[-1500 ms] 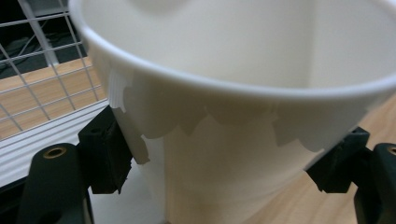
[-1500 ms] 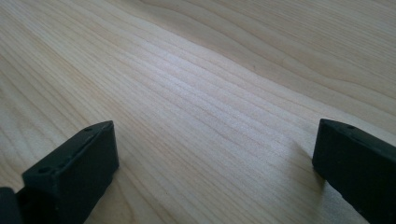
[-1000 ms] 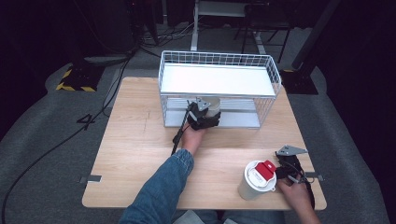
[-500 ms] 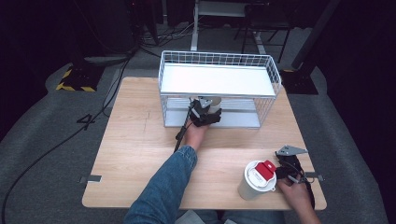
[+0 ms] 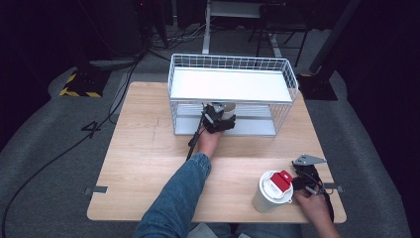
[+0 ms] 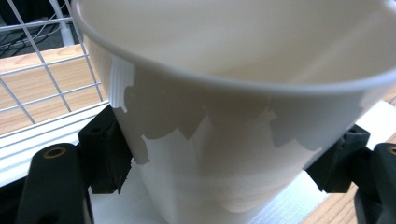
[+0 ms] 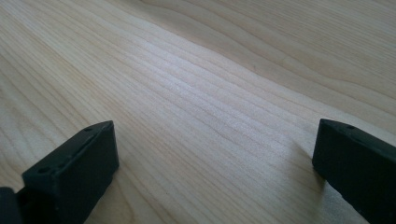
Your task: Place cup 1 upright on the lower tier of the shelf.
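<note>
A dark room with black cables across a grey floor is seen around a light wooden table [image 5: 148, 163], which fills the middle of the high view. At the upper centre of that frame a white wire-mesh rack [image 5: 233, 94] with a flat white top shelf is set on the table's far half. A plain white paper cup [image 6: 233, 116] is pinched between the black jaws of the left gripper [image 5: 218, 120], seen at the centre of the high view just at the rack's open front, under the top shelf. In the left gripper view the cup's rim is shown across the top of the frame, both pads are pressed against its sides, and the rack's white lower shelf and wire grid are seen behind and beneath it, at the left edge; whether the cup's base rests on that shelf cannot be told. A blue denim sleeve [image 5: 173, 203] is seen reaching up from the bottom of the high view to this gripper. At the lower right of the frame the right gripper [image 5: 309, 181] is held low over the table edge, just beside a white lidded cup with a red cap [image 5: 272, 191]. In the right gripper view its jaws are spread wide over bare wood grain, with nothing between them.
</note>
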`<move>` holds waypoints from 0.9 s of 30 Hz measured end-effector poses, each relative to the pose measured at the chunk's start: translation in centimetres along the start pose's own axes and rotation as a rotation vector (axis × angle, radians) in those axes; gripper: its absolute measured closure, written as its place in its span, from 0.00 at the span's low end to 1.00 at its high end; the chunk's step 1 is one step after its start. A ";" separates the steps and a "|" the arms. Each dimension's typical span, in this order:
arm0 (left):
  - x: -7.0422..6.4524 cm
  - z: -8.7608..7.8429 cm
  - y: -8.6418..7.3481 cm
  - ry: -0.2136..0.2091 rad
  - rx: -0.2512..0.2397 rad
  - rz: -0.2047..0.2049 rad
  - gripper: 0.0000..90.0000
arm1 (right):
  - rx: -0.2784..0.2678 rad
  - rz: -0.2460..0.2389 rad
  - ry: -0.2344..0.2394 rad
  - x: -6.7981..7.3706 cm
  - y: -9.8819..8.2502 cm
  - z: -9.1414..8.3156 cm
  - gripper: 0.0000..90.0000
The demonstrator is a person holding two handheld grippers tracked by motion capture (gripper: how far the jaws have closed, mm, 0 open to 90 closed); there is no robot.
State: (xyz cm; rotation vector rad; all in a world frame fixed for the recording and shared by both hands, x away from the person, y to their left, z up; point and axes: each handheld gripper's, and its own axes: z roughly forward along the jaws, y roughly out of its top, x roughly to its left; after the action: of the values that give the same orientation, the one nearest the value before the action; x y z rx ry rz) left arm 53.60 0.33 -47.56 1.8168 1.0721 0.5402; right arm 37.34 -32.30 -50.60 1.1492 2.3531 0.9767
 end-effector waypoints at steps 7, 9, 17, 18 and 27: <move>0.0 0.2 -0.1 -0.001 0.006 0.001 0.24 | 0.000 -0.001 0.000 0.0 0.0 0.0 0.01; 0.0 0.2 -0.1 -0.004 0.005 0.001 0.24 | 0.000 0.000 0.000 0.0 0.0 0.0 0.01; 0.1 0.3 -0.1 -0.022 -0.002 0.012 0.22 | 0.000 -0.001 0.001 0.0 0.0 0.0 0.01; 0.0 0.3 -0.1 -0.028 -0.006 0.007 0.20 | 0.000 0.000 0.000 0.0 0.0 0.0 0.01; 0.0 -0.3 0.1 -0.022 -0.019 0.003 0.17 | 0.000 0.000 0.000 0.0 0.0 0.0 0.01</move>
State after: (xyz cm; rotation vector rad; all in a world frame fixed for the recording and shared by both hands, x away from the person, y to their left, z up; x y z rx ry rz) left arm 53.43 0.51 -47.28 1.8043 1.0460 0.5293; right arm 37.34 -32.30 -50.60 1.1497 2.3529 0.9767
